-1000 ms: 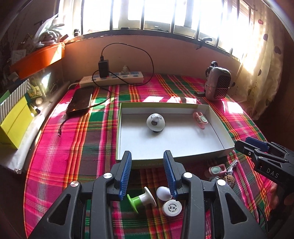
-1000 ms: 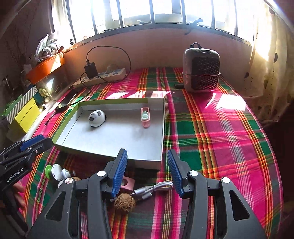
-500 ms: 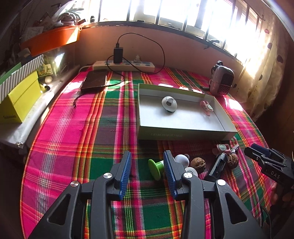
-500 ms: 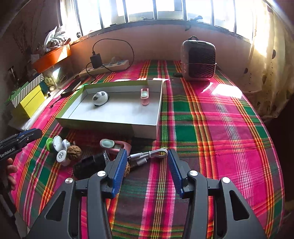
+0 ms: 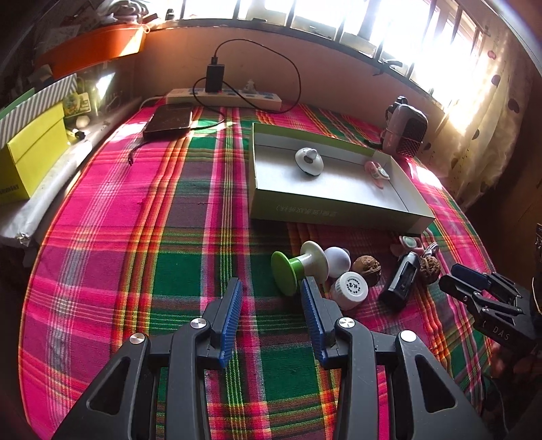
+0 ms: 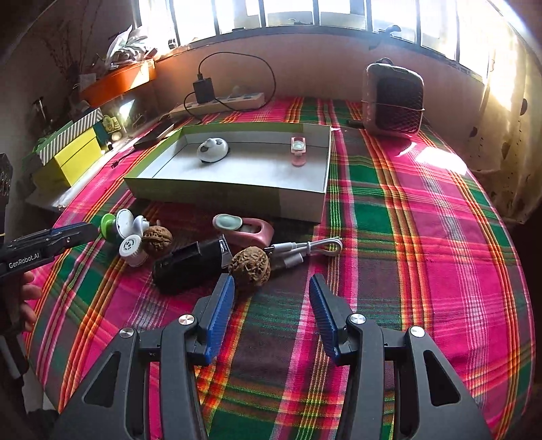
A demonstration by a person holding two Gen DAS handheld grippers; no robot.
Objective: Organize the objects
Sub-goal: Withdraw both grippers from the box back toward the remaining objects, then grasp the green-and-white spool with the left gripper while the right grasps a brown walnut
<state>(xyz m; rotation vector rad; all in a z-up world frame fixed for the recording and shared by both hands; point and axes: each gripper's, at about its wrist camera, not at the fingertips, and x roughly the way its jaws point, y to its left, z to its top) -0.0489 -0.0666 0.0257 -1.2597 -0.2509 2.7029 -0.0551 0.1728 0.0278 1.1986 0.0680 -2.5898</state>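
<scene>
Room: a barred window band (image 6: 305,13) runs along the far wall and lets in strong daylight; a spotted curtain (image 5: 487,101) hangs at the right.
Counter: covered edge to edge by a pink, green and orange plaid cloth (image 5: 152,237), lying flat, with bright sun patches near the far right.
Ledge at left: an orange planter (image 6: 118,79), a yellow box (image 5: 30,155) and a striped box (image 6: 71,133) stand beside the counter.
Tray: an open grey cardboard tray (image 6: 237,194) with green outer walls lies on the cloth at mid-counter; it holds a white panda-faced item (image 6: 212,150) and a small pink item (image 6: 298,150), well apart.
Heater: a small mesh-fronted heater (image 6: 393,101) stands upright at the far right, behind the tray.
Power strip: a white power strip (image 5: 223,96) lies along the far wall with a black charger (image 5: 214,76) plugged in; its cable leads to a dark phone (image 5: 168,120) lying flat.
Loose objects: clustered on the cloth just in front of the tray, a green-and-white suction toy (image 5: 298,267), a white capped bottle (image 5: 349,291), two walnuts (image 6: 250,267), a black device (image 6: 193,264), a pink holder (image 6: 247,230) and a white cable (image 6: 311,248).
Left gripper (image 5: 271,304): jaws moderately apart, holding nothing, just short of the suction toy.
Right gripper (image 6: 271,298): jaws set wide, holding nothing, the near walnut just beyond its left finger.
</scene>
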